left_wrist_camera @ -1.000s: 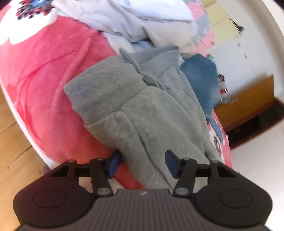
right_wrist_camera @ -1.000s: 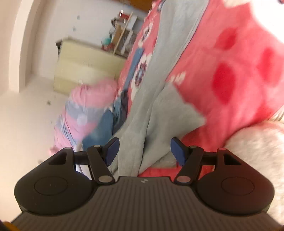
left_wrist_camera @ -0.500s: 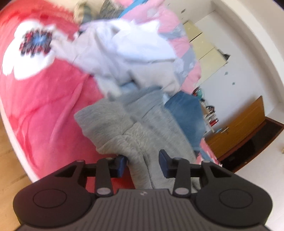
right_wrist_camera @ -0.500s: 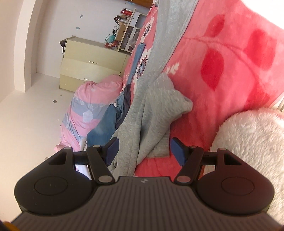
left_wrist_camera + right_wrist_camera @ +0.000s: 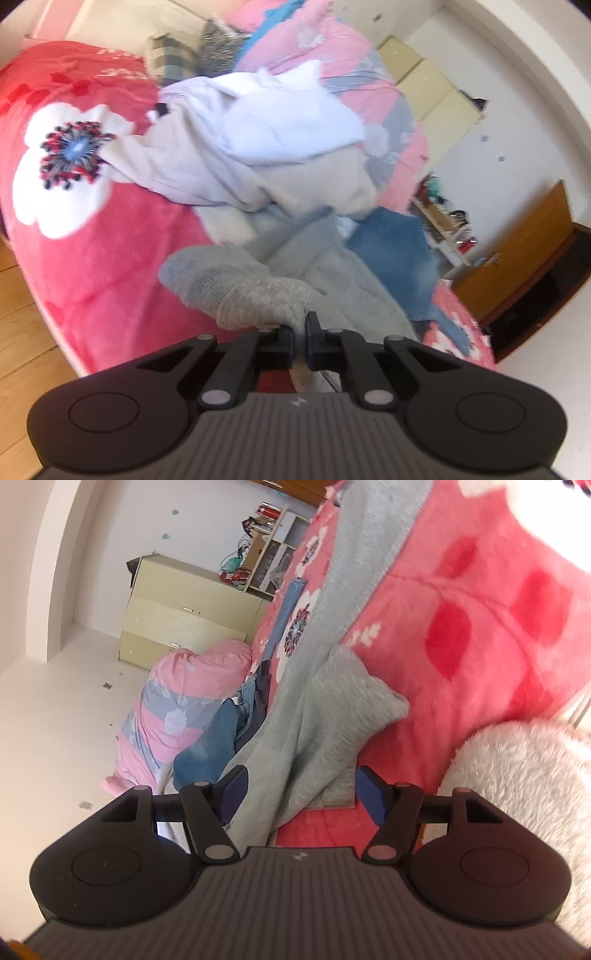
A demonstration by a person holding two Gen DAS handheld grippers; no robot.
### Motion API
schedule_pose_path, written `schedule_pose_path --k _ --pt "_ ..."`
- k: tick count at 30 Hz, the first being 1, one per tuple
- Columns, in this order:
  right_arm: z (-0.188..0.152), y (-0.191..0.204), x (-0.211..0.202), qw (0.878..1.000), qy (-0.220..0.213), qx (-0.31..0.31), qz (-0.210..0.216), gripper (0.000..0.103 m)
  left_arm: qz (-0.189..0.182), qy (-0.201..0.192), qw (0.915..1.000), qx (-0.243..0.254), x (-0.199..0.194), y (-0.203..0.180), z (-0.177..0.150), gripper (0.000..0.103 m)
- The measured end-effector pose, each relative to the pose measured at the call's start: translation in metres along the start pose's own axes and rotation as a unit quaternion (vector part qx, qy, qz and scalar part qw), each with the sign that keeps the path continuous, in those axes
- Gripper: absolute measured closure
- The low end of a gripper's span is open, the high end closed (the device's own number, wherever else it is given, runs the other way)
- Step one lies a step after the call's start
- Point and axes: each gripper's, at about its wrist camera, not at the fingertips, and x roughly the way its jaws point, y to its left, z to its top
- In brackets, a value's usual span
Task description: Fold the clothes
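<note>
Grey sweatpants (image 5: 295, 273) lie along a red flowered blanket (image 5: 92, 240) on a bed. My left gripper (image 5: 300, 338) is shut on a pinched fold of the grey fabric near the waistband, lifting it off the blanket. In the right wrist view the other end of the grey sweatpants (image 5: 332, 716) runs down the blanket (image 5: 480, 627) toward my right gripper (image 5: 301, 794). The right jaws stand wide apart, with the cuff end of the fabric lying between them and the pads not pressing on it.
A heap of white and pale clothes (image 5: 258, 147) and a blue denim garment (image 5: 391, 251) lie beyond the sweatpants. A pink rolled quilt (image 5: 177, 709) and cream drawers (image 5: 184, 605) stand left. A white fluffy item (image 5: 524, 794) is at right. Wooden floor (image 5: 22, 317) lies beside the bed.
The left jaws closed on the grey fabric and rose, bunching the waistband upward. The right gripper stayed in place with its jaws unchanged.
</note>
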Motion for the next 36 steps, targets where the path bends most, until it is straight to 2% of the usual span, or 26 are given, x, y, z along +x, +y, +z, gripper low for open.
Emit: schedule_pose_path --k 4,6,8,10,12,17,18,21,22,25,27,28,29,30,32,36 --pt "-0.001 0.003 0.0 0.998 -0.002 -0.036 -0.044 0.039 0.027 0.056 0.9981 0.003 0.024 0.025 -0.012 0.09" --pt "-0.001 0.003 0.002 0.996 0.001 -0.051 -0.072 0.039 0.035 0.068 0.9971 0.004 0.027 0.032 -0.021 0.079" --pt "0.002 0.005 0.002 0.995 0.0 -0.059 -0.08 0.039 0.037 0.055 0.9978 0.01 0.014 0.036 -0.025 0.064" --pt "0.006 0.008 0.0 0.994 -0.005 -0.068 -0.081 0.039 0.034 0.041 0.9985 0.015 -0.002 0.041 -0.026 0.062" --pt "0.012 0.009 -0.003 0.993 -0.014 -0.078 -0.087 0.038 0.049 0.023 0.9982 0.026 -0.02 0.041 -0.027 0.06" --pt "0.027 -0.004 -0.002 0.992 -0.032 -0.065 -0.108 0.037 0.065 -0.029 0.9911 0.113 -0.053 0.009 -0.03 0.058" --pt "0.029 -0.008 0.0 0.992 -0.032 -0.061 -0.109 0.037 0.057 -0.035 0.989 0.131 -0.057 -0.001 -0.032 0.056" --pt "0.031 -0.018 0.005 0.993 -0.025 -0.049 -0.104 0.037 -0.03 -0.012 0.9813 0.19 -0.05 -0.049 -0.048 0.049" --pt "0.031 -0.02 0.008 0.994 -0.02 -0.048 -0.099 0.037 -0.064 0.006 0.9751 0.212 -0.043 -0.068 -0.057 0.046" --pt "0.03 -0.015 0.014 0.994 -0.019 -0.076 -0.081 0.038 -0.154 0.074 0.9476 0.27 -0.014 -0.127 -0.094 0.039" --pt "0.029 -0.01 0.018 0.992 -0.022 -0.098 -0.07 0.05 -0.209 0.136 0.9206 0.3 0.01 -0.169 -0.122 0.039" --pt "0.029 -0.009 0.018 0.992 -0.024 -0.103 -0.066 0.061 -0.235 0.164 0.904 0.317 0.022 -0.19 -0.137 0.039" --pt "0.029 -0.008 0.019 0.992 -0.026 -0.104 -0.06 0.071 -0.253 0.186 0.8893 0.332 0.031 -0.208 -0.15 0.039" --pt "0.03 -0.007 0.018 0.993 -0.028 -0.104 -0.052 0.073 -0.269 0.204 0.8751 0.347 0.04 -0.226 -0.162 0.039" --pt "0.03 -0.007 0.017 0.994 -0.031 -0.1 -0.031 0.078 -0.288 0.227 0.8527 0.372 0.058 -0.262 -0.183 0.039" --pt "0.03 -0.005 0.012 0.993 -0.023 -0.112 -0.023 0.079 -0.311 0.271 0.825 0.386 0.097 -0.32 -0.211 0.039"
